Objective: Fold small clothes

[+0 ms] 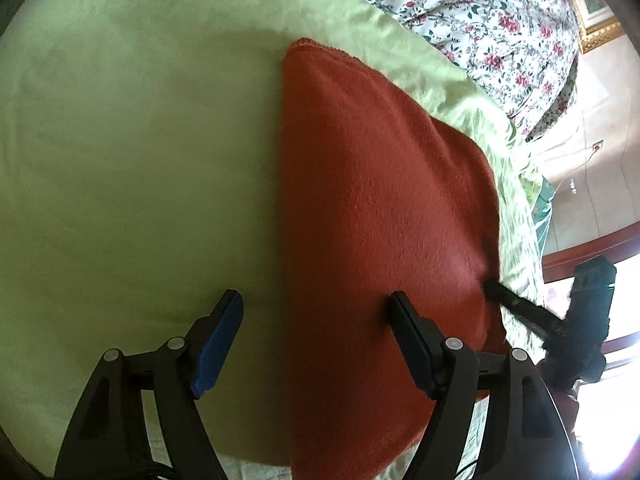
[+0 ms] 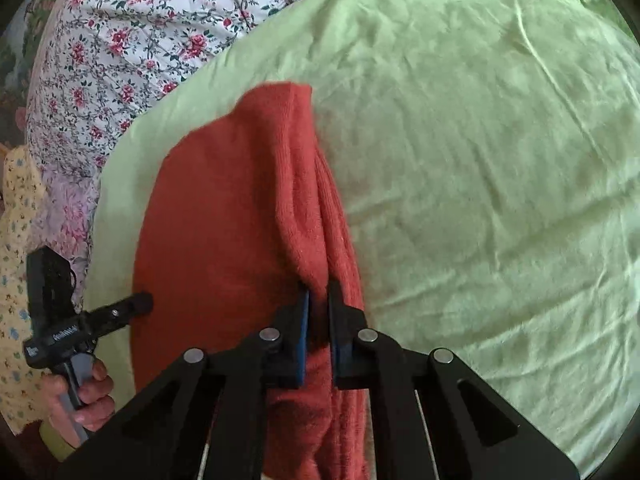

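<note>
A rust-red knitted garment [image 1: 372, 208] lies on a light green sheet [image 1: 132, 152]. My left gripper [image 1: 314, 300] is open, its jaws straddling the garment's left edge just above the cloth. The right gripper's tip [image 1: 494, 290] presses into the garment's right side there. In the right wrist view my right gripper [image 2: 319, 300] is shut on a bunched fold of the red garment [image 2: 224, 216], lifted off the sheet [image 2: 480, 184]. The left gripper [image 2: 132, 306] shows at the garment's left edge, held in a hand.
A floral quilt [image 1: 492, 24] lies beyond the green sheet, also in the right wrist view [image 2: 132, 40]. The bed's edge, a wall and a wooden frame [image 1: 588, 248] are at right. A person in yellow floral clothing [image 2: 16, 280] stands at the left.
</note>
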Demonstrator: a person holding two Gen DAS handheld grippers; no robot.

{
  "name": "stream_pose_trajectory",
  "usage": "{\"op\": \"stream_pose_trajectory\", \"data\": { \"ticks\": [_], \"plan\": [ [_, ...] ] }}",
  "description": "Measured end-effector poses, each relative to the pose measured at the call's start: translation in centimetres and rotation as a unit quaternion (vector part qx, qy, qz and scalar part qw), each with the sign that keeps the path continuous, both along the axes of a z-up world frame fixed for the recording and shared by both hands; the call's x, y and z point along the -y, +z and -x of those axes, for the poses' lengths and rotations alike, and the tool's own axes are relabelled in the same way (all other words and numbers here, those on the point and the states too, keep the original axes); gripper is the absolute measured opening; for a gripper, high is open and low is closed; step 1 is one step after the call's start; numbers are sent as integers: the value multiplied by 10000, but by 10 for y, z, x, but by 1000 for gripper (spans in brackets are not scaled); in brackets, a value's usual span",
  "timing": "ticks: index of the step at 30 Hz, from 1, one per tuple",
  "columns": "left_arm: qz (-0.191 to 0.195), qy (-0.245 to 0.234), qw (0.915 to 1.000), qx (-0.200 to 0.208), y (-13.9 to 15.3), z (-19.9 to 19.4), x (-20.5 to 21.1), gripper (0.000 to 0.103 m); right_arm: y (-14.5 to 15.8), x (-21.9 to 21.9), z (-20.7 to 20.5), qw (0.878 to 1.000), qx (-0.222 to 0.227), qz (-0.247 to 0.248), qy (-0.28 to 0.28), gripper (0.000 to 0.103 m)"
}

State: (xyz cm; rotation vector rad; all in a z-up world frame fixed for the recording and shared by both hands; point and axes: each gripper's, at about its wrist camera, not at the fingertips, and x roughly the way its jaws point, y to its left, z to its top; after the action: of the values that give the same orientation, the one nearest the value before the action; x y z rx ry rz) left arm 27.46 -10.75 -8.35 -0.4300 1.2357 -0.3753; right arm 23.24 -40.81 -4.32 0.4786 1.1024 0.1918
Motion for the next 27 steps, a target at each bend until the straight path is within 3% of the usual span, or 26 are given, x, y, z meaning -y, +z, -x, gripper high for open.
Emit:
{"op": "stream_pose_trajectory", "data": {
  "ticks": [1,2,4,5,6,13,15,18,21,27],
  "plan": [
    [-5,-7,10000,5,0,-2,0,75,7,0,-1,9999,85,61,-56,15],
    [1,-9,10000,13,-1,-4,0,76,14,0,-2,9997,177,150,-104,24],
    [21,14,10000,9,-2,-8,1,77,24,2,-8,9991,347,118,-203,50],
    [38,25,10000,-1,-3,-11,2,79,25,2,-14,9991,360,-20,-215,67],
    [52,31,10000,-7,-4,-14,3,79,23,2,-22,9992,325,-153,-195,70],
    [201,-108,9997,115,-9,-33,16,76,-23,-13,-58,9986,-153,-449,229,70],
    [408,-205,9988,164,-11,-36,21,51,-24,-15,-55,9981,-17,-526,317,64],
    [614,-193,9978,175,-13,-36,21,32,-28,-17,-54,9963,-172,-703,457,36],
    [779,-179,9963,317,-2,-29,15,25,-26,-15,-52,9939,-205,-1014,373,31],
    [891,-28,9939,644,32,0,-21,24,3,-42,-40,9902,52,-1284,555,29]
  ]
}}
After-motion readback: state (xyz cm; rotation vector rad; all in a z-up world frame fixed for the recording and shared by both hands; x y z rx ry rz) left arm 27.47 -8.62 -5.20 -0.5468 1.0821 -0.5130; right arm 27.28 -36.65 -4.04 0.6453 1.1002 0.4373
